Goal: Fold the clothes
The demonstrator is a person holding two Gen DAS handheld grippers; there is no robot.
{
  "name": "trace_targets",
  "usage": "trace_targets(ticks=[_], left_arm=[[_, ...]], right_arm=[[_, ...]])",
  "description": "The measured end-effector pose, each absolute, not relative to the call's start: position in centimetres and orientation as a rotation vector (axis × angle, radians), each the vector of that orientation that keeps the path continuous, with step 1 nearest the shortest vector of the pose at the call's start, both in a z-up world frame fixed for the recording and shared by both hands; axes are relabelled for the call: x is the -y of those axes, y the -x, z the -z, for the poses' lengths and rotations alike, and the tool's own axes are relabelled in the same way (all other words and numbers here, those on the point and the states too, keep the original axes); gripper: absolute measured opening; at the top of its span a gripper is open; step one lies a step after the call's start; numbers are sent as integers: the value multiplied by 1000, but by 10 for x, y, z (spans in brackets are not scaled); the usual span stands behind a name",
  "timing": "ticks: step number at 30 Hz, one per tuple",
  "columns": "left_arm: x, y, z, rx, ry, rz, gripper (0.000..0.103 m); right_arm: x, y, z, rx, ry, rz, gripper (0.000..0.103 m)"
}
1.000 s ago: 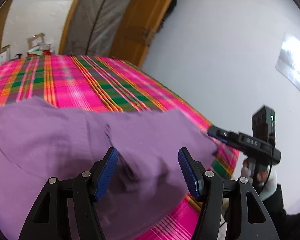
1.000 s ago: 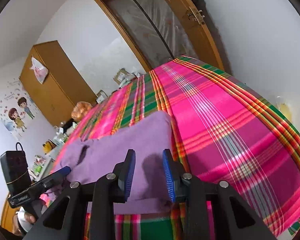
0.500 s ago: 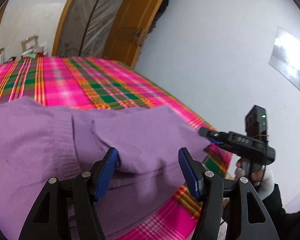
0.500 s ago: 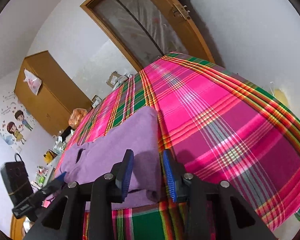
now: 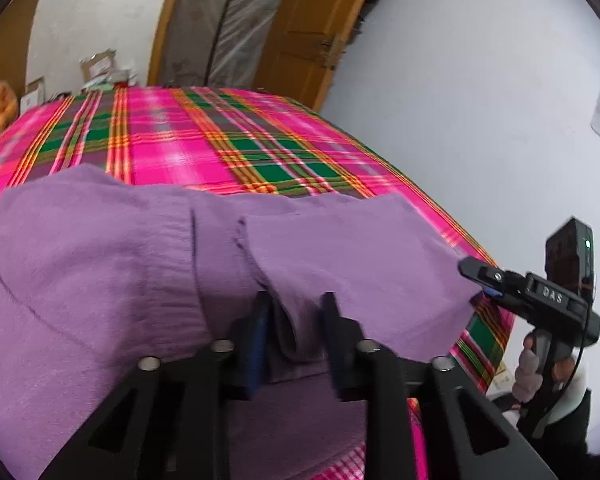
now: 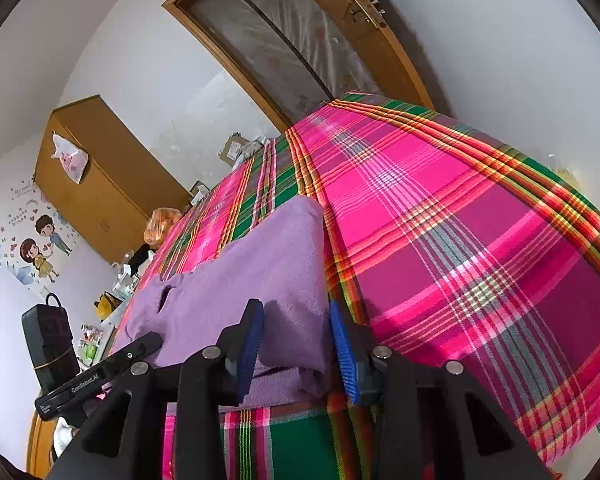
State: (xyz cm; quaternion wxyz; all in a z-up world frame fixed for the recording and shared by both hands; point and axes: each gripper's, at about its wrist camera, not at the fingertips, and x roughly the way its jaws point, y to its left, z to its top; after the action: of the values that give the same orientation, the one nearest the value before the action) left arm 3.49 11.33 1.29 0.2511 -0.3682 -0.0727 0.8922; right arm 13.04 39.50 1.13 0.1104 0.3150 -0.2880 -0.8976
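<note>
Closing on a ridge of the purple sweater [image 5: 148,280] lying on the plaid bed [image 5: 260,148], the left tongs [image 5: 294,332] start a fold while the right tongs [image 6: 298,344], opening, straddle its corner; next, lift evenly.

The sweater [image 5: 112,264] is plain lilac purple. Under it, the bedspread [image 6: 460,232] is a hot-pink plaid crossed with green blocks and orange, yellow and white stripes. Each tool is black with ribbed blue pads: the left tool [image 5: 294,326] and the right tool [image 6: 296,344]. The door frame [image 6: 384,52] and wardrobe [image 6: 100,184] are honey-brown wood, and the wall [image 5: 480,100] is pale grey-white.
</note>
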Motion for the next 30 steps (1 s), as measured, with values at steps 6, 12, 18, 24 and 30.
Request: trace_targets(ticks=[6, 12, 18, 24, 30], left_arm=[[-112, -34, -13, 190, 1003, -2449, 15], [-111, -35, -13, 195, 1007, -2466, 15], [-109, -45, -20, 212, 976, -2471, 17], [-112, -59, -46, 194, 809, -2487, 30], [-134, -51, -22, 135, 940, -2367, 41]], right_arm=[[-397, -133, -11, 864, -915, 2635, 35], [-403, -135, -11, 875, -930, 2650, 35], [-410, -137, -11, 908, -915, 2665, 36], [-416, -138, -12, 961, -900, 2652, 40], [-403, -130, -11, 876, -985, 2657, 41]])
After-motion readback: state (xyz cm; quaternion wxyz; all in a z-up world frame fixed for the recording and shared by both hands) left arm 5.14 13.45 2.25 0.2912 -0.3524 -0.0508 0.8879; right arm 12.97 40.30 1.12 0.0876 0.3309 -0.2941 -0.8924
